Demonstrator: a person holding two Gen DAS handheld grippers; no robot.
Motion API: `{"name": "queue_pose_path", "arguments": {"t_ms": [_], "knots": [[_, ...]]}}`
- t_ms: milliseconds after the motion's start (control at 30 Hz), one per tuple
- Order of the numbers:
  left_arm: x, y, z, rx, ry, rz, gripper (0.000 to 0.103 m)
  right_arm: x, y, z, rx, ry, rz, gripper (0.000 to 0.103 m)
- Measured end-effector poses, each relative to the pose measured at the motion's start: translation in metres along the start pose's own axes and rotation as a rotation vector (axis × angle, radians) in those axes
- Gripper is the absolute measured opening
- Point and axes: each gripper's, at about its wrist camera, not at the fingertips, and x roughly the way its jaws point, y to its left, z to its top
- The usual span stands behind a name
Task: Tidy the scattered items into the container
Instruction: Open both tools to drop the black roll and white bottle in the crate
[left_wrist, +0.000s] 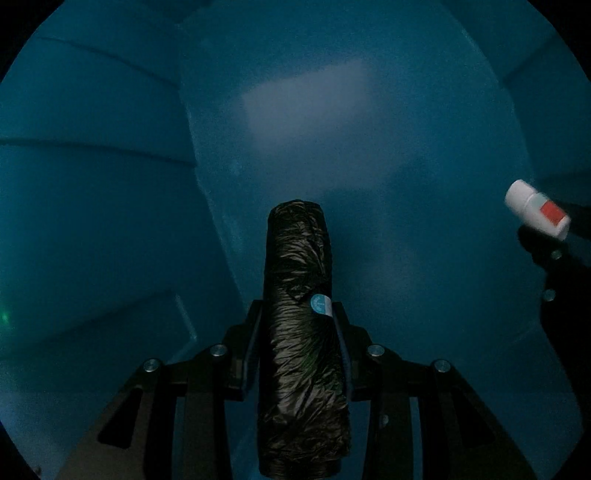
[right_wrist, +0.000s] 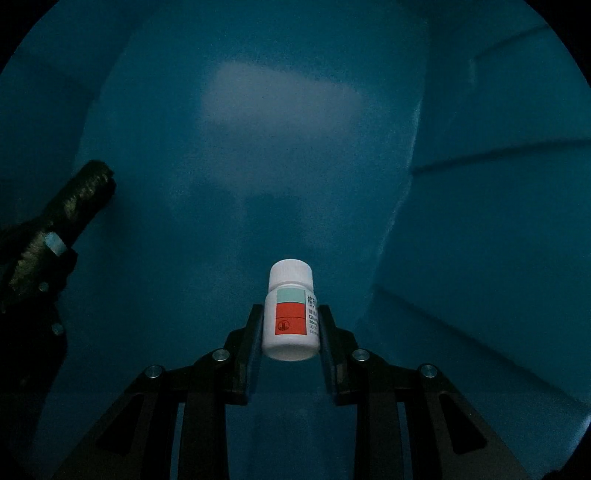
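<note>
Blue plastic fills both views: the bin (left_wrist: 369, 147), its floor bare and dimly lit, with ribbed walls rising on either side.

Left gripper (left_wrist: 297, 314): jaws clamped on a black roll (left_wrist: 301, 332) of crinkled bags, gripped about mid-length, with its far end pointing down toward the bin floor. A small round blue sticker shows by the right pad.

Right gripper (right_wrist: 291, 317): jaws closed on a white bottle (right_wrist: 290, 314) with a red and pale green label, held by its body, cap toward the bin floor. In the left view the bottle sits at the far right, near the bin wall; in the right view the roll sits at the far left. The two items are well apart.

Assessment: both items are inside the bin but appear clear of its floor, so the step in hand is release. Recommended practice: bring each item close to the floor before opening, so the bottle does not bounce or roll. Open fully and lift straight out, avoiding the walls. Keep the two grippers apart on withdrawal.
</note>
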Motion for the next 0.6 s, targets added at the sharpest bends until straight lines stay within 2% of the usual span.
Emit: {"name": "queue_pose_path", "arguments": {"t_ms": [167,200,233,300,367,467,567,600], "knots": [[0.007,-0.011,-0.004,0.03,0.047,-0.002,0.037,0.018,0.004,-0.008,-0.034,0.07,-0.01,0.027],[0.005,-0.014,-0.002,0.038,0.044,-0.001,0.045,0.019,0.003,-0.008,-0.035,0.079,-0.01,0.027],[0.004,-0.014,-0.002,0.043,0.038,0.0,0.058,0.02,0.001,-0.008,-0.034,0.087,-0.012,0.027],[-0.002,-0.009,0.002,0.061,0.009,0.008,0.074,0.022,-0.002,-0.008,-0.023,0.1,-0.01,0.027],[-0.004,-0.003,-0.001,0.071,-0.012,0.01,0.075,0.02,-0.002,-0.007,-0.015,0.1,-0.011,0.028],[-0.003,-0.004,-0.007,0.062,-0.002,0.012,0.075,0.022,-0.003,-0.008,-0.005,0.096,-0.001,0.033],[-0.003,0.004,0.005,0.046,0.008,0.02,0.075,0.029,-0.002,-0.021,0.0,0.105,0.0,0.046],[-0.005,0.006,0.006,0.042,0.004,0.022,0.075,0.03,-0.003,-0.023,0.003,0.109,0.002,0.055]]}}
